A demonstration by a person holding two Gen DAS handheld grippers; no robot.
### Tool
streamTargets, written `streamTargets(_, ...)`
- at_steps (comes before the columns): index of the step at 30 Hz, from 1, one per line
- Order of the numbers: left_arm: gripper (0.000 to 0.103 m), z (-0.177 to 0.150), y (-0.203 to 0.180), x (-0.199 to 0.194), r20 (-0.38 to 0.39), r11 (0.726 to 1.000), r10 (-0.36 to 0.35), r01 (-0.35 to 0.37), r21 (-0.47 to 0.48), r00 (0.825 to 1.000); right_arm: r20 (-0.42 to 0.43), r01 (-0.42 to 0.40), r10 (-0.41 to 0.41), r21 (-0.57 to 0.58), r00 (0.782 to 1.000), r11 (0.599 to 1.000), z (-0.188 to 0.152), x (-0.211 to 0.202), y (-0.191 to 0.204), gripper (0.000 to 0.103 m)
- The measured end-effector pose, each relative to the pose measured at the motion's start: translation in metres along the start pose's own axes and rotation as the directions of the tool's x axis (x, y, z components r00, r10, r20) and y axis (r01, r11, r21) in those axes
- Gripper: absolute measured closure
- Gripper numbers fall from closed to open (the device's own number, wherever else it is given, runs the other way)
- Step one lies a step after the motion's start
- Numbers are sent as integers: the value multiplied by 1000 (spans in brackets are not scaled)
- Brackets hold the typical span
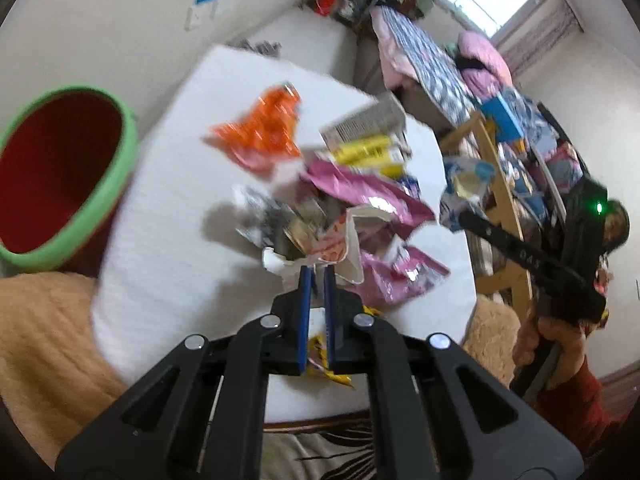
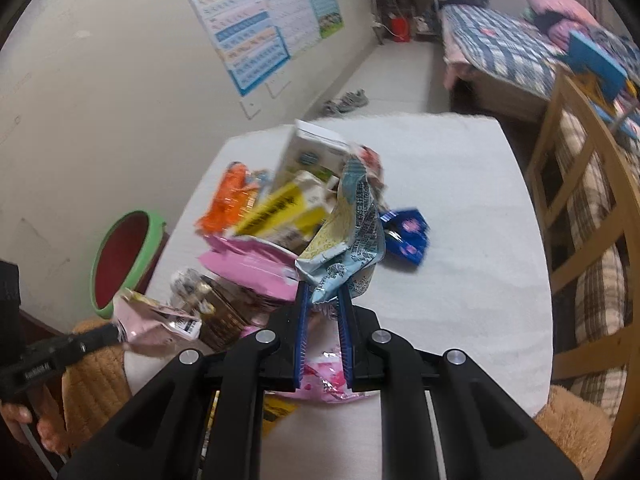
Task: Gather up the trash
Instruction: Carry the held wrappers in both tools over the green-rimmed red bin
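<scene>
Both grippers pinching wrappers off the trash pile.
Left gripper [image 1: 318,267] is clamping a white-and-red wrapper [image 1: 340,240], jaws nearly closed; right gripper [image 2: 323,294] is gripping a light-blue wrapper [image 2: 352,236], jaws narrowly apart. Pile is sitting on the white table [image 2: 460,208]; red bin with green rim [image 1: 60,176] is standing beside the table.

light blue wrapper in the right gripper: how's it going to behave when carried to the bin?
Probably floppy: the light blue wrapper is creased and bent above the right hand-held gripper, which pinches only its lower edge. Likely very light, since it looks like thin, empty film. Its glossy surface suggests it could slip from the pinch. The green-rimmed bin sits to the left of the table.
</scene>
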State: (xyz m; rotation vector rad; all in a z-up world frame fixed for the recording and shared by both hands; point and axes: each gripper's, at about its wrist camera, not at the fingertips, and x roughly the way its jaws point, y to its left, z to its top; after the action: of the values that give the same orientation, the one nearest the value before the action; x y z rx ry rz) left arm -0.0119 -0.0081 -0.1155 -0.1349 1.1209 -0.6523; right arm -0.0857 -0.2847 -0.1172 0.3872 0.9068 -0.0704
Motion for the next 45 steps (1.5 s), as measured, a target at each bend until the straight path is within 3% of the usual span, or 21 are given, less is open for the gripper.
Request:
streamTargets(10,97,29,54,-43,172,991,112,-96,-98,979,11,-68,70,-139,998,988,27,9,71,89)
streamTargets(16,97,36,93,-70,248,967,226,-187,-170,942,-17,-145,144,-223,989,964,39,27,126,89)
streamTargets(25,97,45,144,-89,279,930,347,-292,-221,895,-107,-263,240,-354,965,898,48,66,218,89)
streamTargets(34,97,54,188,-83,244,883,446,-380,-274,861,-224,-366,297,-408,928,837,54,111,287,89)
streamTargets(39,97,56,200,-78,229,868,473,-406,-285,851,-265,-392,305,-400,915,829,52,127,306,88)
streamTargets(45,97,58,210,-76,217,862,480,-412,-295,850,-278,-395,297,-435,914,809,53,136,323,88)
